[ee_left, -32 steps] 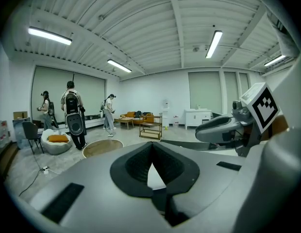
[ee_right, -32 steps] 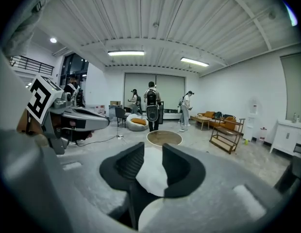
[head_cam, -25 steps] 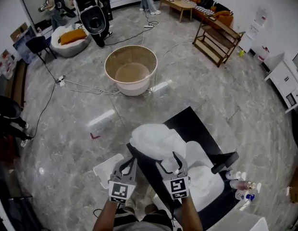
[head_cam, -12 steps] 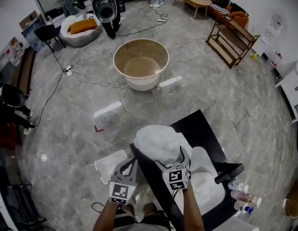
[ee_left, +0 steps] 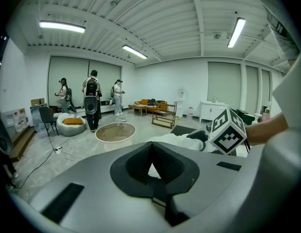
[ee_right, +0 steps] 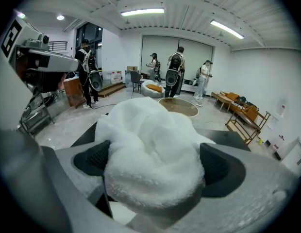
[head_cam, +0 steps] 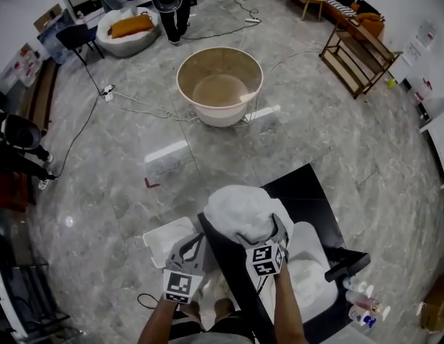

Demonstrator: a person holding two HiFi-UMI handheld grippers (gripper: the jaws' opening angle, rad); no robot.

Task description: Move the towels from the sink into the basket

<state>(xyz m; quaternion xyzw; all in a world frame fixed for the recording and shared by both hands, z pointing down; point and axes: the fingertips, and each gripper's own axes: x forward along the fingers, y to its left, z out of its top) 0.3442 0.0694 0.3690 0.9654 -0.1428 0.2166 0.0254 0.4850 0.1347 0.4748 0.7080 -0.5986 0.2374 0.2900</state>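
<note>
Head view: right gripper (head_cam: 261, 231) has just opened wide around the fluffy white towel heap (head_cam: 240, 208); left gripper (head_cam: 191, 244) stays closed, empty.

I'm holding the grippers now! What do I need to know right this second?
Right hand-held gripper: open, its jaws have just been opening, with the white towel between them but not gripped.
Left hand-held gripper: shut, empty.
Towel: heaped at the edge of the sink.
Basket: on the floor ahead, looks empty.
Done: no towel moved yet.
Left: grip the towel and carry it to the basket.
</note>
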